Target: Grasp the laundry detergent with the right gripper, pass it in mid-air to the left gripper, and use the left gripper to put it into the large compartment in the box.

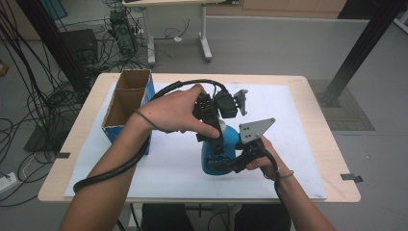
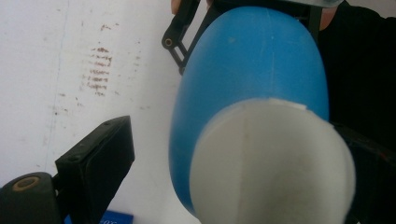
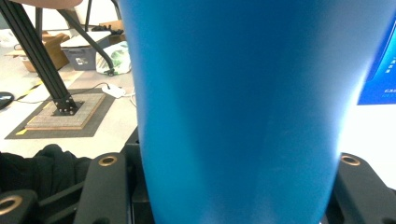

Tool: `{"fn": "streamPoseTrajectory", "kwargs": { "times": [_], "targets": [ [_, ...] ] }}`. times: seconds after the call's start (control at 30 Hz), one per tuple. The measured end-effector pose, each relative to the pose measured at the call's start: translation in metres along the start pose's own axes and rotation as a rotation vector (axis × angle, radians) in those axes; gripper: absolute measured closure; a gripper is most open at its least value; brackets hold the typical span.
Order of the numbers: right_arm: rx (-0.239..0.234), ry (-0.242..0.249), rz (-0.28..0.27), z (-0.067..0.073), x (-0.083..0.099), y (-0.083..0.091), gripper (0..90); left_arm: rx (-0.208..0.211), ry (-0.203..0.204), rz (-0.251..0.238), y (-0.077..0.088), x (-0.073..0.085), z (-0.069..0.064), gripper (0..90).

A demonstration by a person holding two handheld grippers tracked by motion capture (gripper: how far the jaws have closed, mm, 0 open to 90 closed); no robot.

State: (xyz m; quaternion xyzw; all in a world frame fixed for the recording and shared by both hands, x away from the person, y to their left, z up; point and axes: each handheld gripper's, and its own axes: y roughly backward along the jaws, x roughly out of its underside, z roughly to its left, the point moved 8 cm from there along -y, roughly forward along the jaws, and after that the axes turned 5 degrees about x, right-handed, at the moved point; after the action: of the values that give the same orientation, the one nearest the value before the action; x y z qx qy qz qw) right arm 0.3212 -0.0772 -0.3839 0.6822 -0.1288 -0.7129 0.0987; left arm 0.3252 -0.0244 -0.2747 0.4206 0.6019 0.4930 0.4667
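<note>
A blue bottle (image 1: pixel 231 138) with a white cap (image 2: pixel 271 163) stands upright on the white mat (image 1: pixel 298 144) near the table's middle. My right gripper (image 1: pixel 227 163) comes in from the front right and is shut on the bottle's lower body (image 3: pixel 243 102), which fills the gap between its jaws (image 3: pixel 229 186). My left gripper (image 1: pixel 217 134) reaches down from above over the cap. Its jaws (image 2: pixel 243 144) stand wide on either side of the cap, and the near one is clearly apart from it. Behind the bottle (image 2: pixel 252 60) a linkage of the right gripper (image 2: pixel 180 37) shows.
An open cardboard box with a blue side (image 1: pixel 126 103) stands at the mat's left edge. A blue box face (image 3: pixel 380 70) lies just past the bottle. Black frame posts (image 1: pixel 365 43), floor cables and another table's legs (image 1: pixel 204 33) lie beyond the table.
</note>
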Motion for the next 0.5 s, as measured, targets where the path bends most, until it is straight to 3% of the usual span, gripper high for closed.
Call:
{"fn": "streamPoseTrajectory", "kwargs": {
  "times": [0.5],
  "targets": [
    [0.001, 0.0, -0.002, 0.0006, 0.0001, -0.0005, 41.7, -0.005, 0.003, 0.006, 0.0003, 0.0013, 0.0004, 8.9]
  ]
}}
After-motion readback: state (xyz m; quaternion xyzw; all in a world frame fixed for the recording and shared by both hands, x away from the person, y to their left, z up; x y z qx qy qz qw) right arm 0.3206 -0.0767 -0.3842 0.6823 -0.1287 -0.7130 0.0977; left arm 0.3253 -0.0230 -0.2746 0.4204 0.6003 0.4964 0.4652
